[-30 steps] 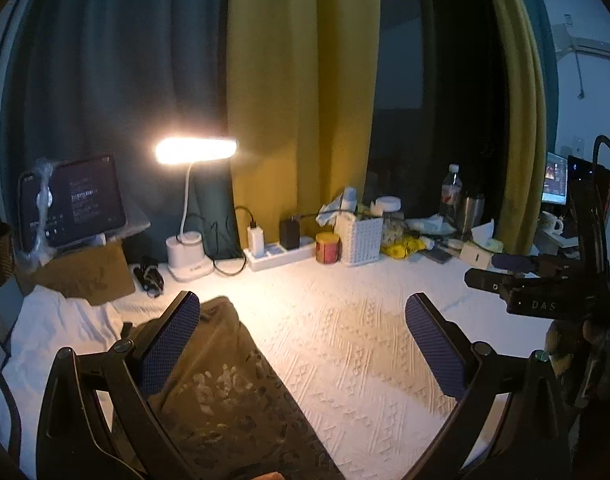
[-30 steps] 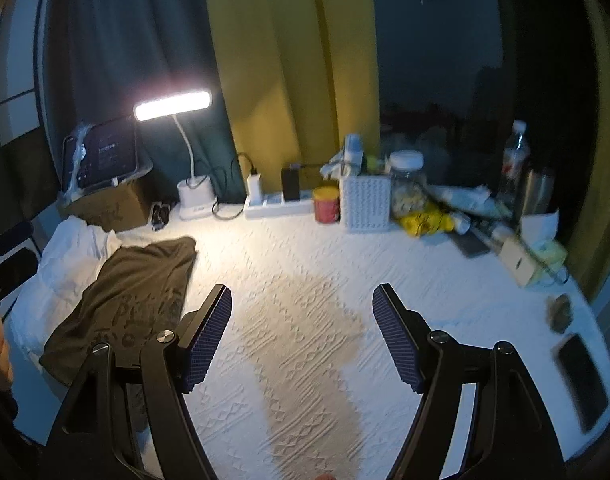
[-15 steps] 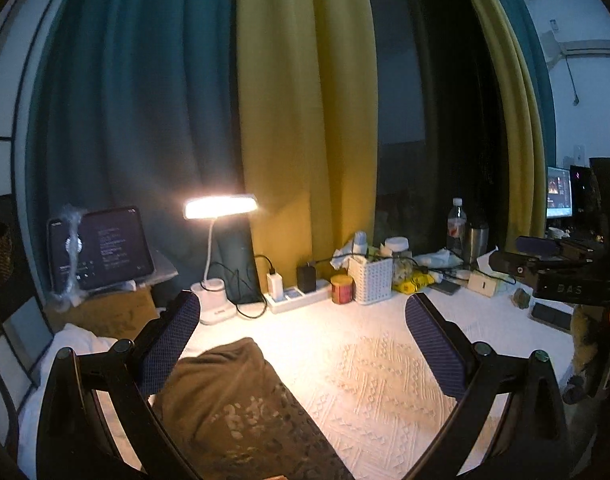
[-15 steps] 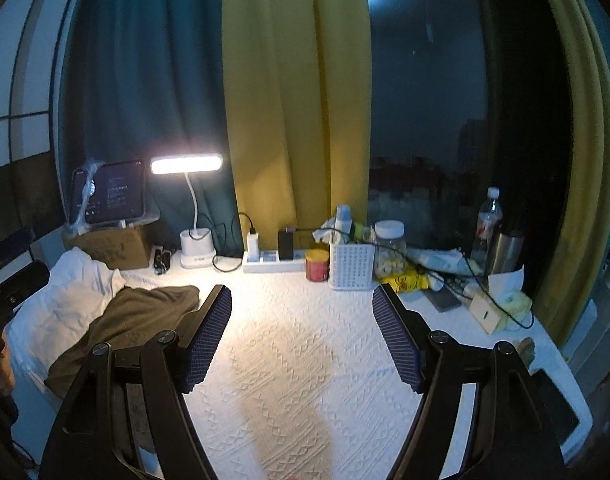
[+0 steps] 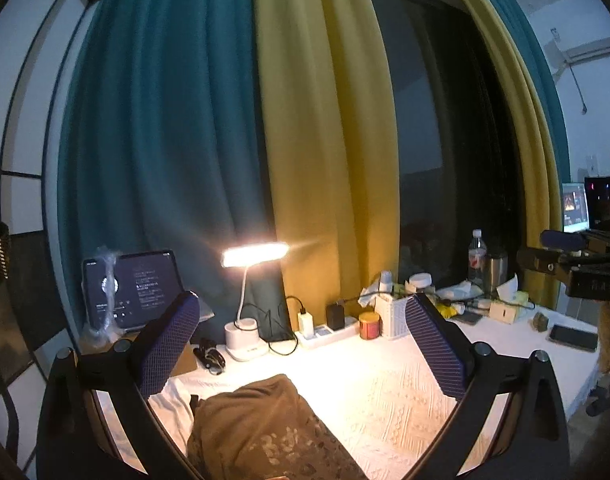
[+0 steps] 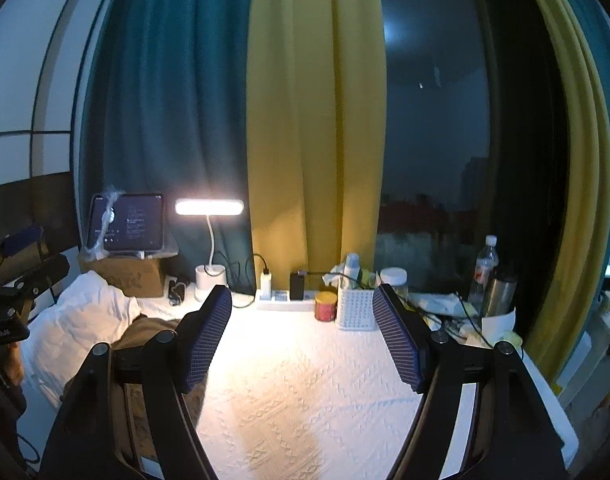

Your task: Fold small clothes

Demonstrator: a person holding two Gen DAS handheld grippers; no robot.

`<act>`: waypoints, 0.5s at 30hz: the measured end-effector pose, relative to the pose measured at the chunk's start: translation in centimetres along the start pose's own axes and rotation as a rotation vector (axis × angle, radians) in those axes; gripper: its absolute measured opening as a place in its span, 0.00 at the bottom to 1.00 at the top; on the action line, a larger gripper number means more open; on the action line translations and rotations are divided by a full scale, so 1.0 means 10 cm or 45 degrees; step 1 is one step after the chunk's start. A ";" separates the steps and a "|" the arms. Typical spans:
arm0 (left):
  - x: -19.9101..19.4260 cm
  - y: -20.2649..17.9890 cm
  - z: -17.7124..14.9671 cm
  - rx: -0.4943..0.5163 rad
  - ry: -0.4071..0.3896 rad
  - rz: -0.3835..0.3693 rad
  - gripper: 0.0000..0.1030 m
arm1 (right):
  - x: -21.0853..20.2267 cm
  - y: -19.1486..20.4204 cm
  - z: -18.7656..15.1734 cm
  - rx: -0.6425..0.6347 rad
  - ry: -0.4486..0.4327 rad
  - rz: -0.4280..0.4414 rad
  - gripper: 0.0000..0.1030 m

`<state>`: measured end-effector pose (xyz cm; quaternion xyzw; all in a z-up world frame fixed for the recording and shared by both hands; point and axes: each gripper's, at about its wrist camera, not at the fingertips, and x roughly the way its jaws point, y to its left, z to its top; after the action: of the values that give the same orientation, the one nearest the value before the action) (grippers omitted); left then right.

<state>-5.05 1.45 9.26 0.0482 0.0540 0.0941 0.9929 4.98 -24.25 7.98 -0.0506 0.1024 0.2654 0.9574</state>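
Both tools, left (image 5: 301, 354) and right (image 6: 303, 338), were wide apart, holding nothing. A brown shirt (image 5: 265, 428) lay near a lamp (image 5: 245, 320).

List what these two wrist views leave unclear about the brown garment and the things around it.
- Brown garment: left wrist view, its near part runs off the bottom edge; in the right wrist view the right tongs' frame covers most of it.
- Garment print: too dim to read.
- White cloth under it: extent hidden.
- Tablet text: too small.
- Left tongs: open, holding nothing.
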 end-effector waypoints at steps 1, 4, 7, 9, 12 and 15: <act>-0.01 0.01 0.02 -0.003 -0.009 -0.001 0.98 | -0.02 0.03 0.02 -0.004 -0.009 0.002 0.74; -0.05 0.04 0.08 0.004 -0.021 0.016 0.98 | -0.08 0.09 0.10 -0.013 -0.039 0.012 0.74; -0.07 0.09 0.13 -0.008 -0.026 0.031 0.98 | -0.14 0.16 0.17 -0.026 -0.067 0.023 0.74; -0.08 0.16 0.16 -0.043 -0.021 0.027 0.98 | -0.17 0.19 0.21 -0.033 -0.082 0.028 0.74; -0.11 0.26 0.18 -0.084 -0.027 0.044 0.98 | -0.19 0.23 0.27 -0.037 -0.098 0.038 0.74; -0.14 0.32 0.20 -0.096 -0.042 0.042 0.98 | -0.21 0.26 0.32 -0.038 -0.112 0.047 0.74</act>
<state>-6.75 4.10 11.70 0.0132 0.0333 0.1116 0.9931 2.37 -22.59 11.42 -0.0515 0.0571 0.2864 0.9550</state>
